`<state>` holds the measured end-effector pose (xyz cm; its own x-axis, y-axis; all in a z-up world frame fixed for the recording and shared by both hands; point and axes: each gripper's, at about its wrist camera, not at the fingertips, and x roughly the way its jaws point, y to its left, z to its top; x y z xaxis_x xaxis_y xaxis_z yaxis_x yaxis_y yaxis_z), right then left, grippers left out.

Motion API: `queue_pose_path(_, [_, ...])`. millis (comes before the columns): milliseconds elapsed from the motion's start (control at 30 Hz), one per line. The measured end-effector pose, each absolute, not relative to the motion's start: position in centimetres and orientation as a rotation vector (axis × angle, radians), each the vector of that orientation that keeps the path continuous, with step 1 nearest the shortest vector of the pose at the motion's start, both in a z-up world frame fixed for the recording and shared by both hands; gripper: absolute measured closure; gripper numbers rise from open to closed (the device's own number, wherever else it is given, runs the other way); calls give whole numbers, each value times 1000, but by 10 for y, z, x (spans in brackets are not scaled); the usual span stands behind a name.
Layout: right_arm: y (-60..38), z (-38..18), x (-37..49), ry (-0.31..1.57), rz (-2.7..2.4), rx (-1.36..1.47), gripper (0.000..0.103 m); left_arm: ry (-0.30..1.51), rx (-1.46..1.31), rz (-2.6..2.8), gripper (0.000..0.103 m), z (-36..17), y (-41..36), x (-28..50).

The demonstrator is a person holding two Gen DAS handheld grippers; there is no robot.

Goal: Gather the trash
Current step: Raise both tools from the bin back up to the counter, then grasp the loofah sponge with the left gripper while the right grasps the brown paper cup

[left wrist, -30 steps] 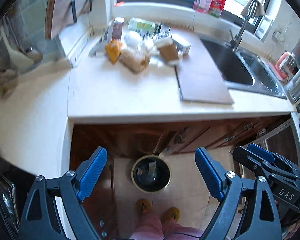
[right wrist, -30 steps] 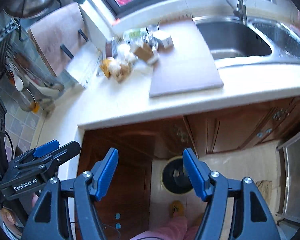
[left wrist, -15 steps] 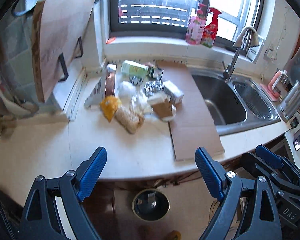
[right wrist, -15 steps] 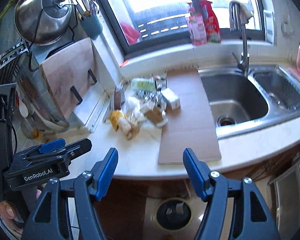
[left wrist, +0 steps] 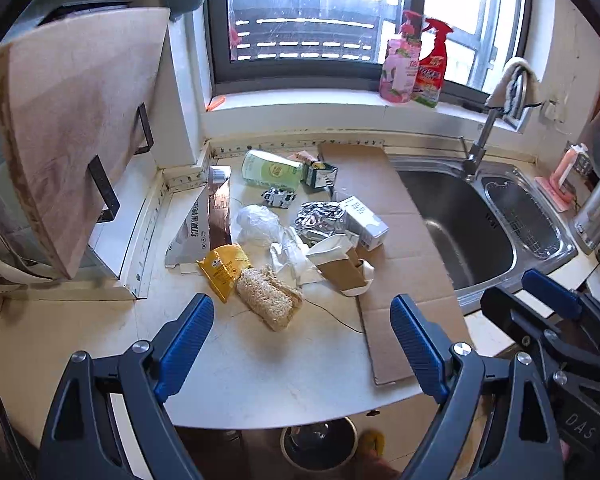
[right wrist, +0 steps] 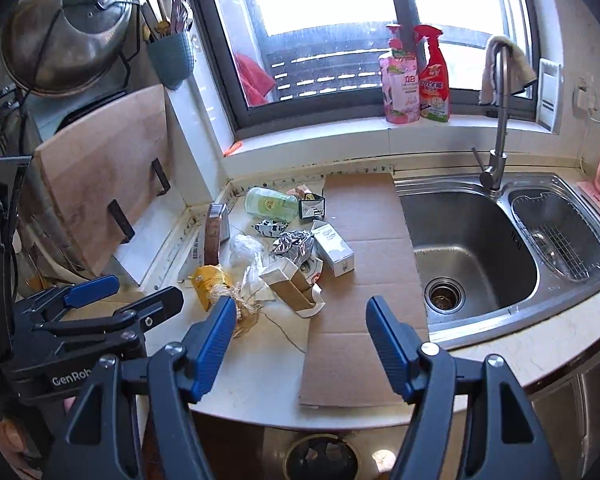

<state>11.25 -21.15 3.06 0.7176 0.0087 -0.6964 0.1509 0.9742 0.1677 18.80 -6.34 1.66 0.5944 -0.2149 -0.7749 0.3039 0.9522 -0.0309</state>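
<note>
A heap of trash lies on the counter corner: a green bottle (left wrist: pixel 271 169), crumpled foil (left wrist: pixel 320 220), a white carton (left wrist: pixel 362 222), a brown paper cup (left wrist: pixel 340 272), a yellow packet (left wrist: pixel 224 266), a straw-coloured bundle (left wrist: pixel 269 298) and a clear plastic bag (left wrist: pixel 257 224). A round bin (left wrist: pixel 318 444) stands on the floor under the counter edge. My left gripper (left wrist: pixel 302 340) hangs open above the near counter, nothing between its fingers. My right gripper (right wrist: pixel 300 334) is open too, empty, over the cardboard's near part. The heap shows in the right wrist view around the cup (right wrist: pixel 288 284).
A flat cardboard sheet (left wrist: pixel 404 256) lies beside the steel sink (left wrist: pixel 460 224). A wooden board (left wrist: pixel 72 148) leans at the left. Two spray bottles (left wrist: pixel 416 68) stand on the window sill. A foot in a yellow slipper (left wrist: pixel 374 442) shows by the bin.
Both grippers have risen and tipped up from over the floor and bin to above the counter. The heap now sits closer to the middle of both views. The jaws have kept their width.
</note>
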Motion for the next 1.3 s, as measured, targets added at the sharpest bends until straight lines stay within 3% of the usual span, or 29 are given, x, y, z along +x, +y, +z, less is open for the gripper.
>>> queue_pose_path(500, [-237, -57, 244, 984, 128, 115, 35, 1174, -53, -142, 14, -92, -53, 296])
queue_pose_path(767, [-222, -103, 283, 1097, 274, 39, 35, 1282, -194, -89, 20, -138, -42, 317])
queue_pose_path(900, [-216, -116, 295, 1125, 328, 19, 39, 1312, -230, -72, 31, -150, -40, 323])
queue_pose_path(1100, [-214, -129, 305, 1166, 414, 50, 57, 1345, -265, -47, 45, -163, -38, 326])
queue_pose_path(1167, [-214, -131, 308, 1169, 434, 57, 59, 1338, -269, -40, 46, -164, -39, 324])
queue_pose_path(1300, [-215, -132, 308, 1166, 458, 64, 66, 1315, -263, -46, 58, -156, -40, 321])
